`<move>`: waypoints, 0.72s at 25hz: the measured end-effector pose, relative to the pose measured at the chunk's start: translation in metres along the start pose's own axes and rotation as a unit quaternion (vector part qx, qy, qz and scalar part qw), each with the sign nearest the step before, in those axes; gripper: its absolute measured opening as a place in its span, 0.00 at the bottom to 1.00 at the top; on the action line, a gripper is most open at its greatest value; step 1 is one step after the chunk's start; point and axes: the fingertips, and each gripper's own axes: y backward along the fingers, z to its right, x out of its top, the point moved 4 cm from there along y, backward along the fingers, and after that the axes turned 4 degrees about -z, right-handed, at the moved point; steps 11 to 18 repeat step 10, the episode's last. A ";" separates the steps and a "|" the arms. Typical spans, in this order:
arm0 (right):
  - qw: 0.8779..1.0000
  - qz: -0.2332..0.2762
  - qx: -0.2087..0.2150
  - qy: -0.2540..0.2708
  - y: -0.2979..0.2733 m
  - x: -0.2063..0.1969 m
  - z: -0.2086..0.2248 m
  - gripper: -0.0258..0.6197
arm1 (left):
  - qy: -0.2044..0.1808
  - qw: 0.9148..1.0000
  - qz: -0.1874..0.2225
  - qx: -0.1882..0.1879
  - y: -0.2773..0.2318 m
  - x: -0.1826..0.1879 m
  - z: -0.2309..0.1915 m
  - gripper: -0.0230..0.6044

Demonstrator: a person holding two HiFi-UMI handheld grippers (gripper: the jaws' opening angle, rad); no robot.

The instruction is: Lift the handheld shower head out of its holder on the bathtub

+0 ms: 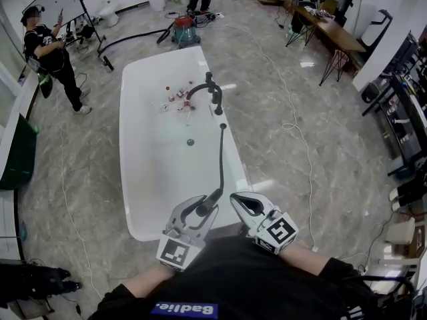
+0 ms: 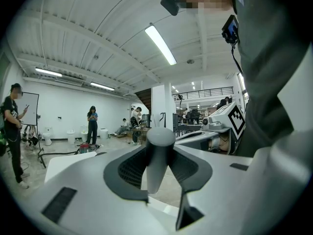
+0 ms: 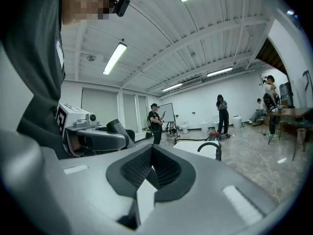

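Note:
The dark shower head (image 1: 203,209) is away from the black faucet and holder (image 1: 213,92) on the white bathtub (image 1: 143,179). My left gripper (image 1: 197,213) is shut on its handle at the tub's near end. Its black hose (image 1: 221,159) runs from the tub rim back to the head. In the left gripper view the grey handle (image 2: 159,153) stands upright between the pads of the left gripper (image 2: 159,177). My right gripper (image 1: 243,203) hovers just right of it, shut with nothing in it. In the right gripper view, its pads meet (image 3: 152,155), and the left gripper (image 3: 93,133) shows with the head (image 3: 117,127).
Small bottles (image 1: 177,99) lie in the tub near the faucet, above the drain (image 1: 190,141). A vacuum cleaner (image 1: 185,31) stands beyond the tub's far end. A person (image 1: 53,59) stands at the left by a whiteboard. A cable (image 1: 293,125) snakes over the floor on the right.

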 end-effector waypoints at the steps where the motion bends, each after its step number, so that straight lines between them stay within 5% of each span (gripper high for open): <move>1: 1.000 -0.001 0.000 0.001 0.001 0.000 -0.001 0.04 | 0.000 1.000 0.001 -0.001 0.000 0.000 0.001 0.26; 18: 1.000 0.000 -0.003 -0.005 0.004 -0.003 -0.006 0.04 | 0.002 1.000 -0.002 0.001 0.005 -0.004 0.005 0.25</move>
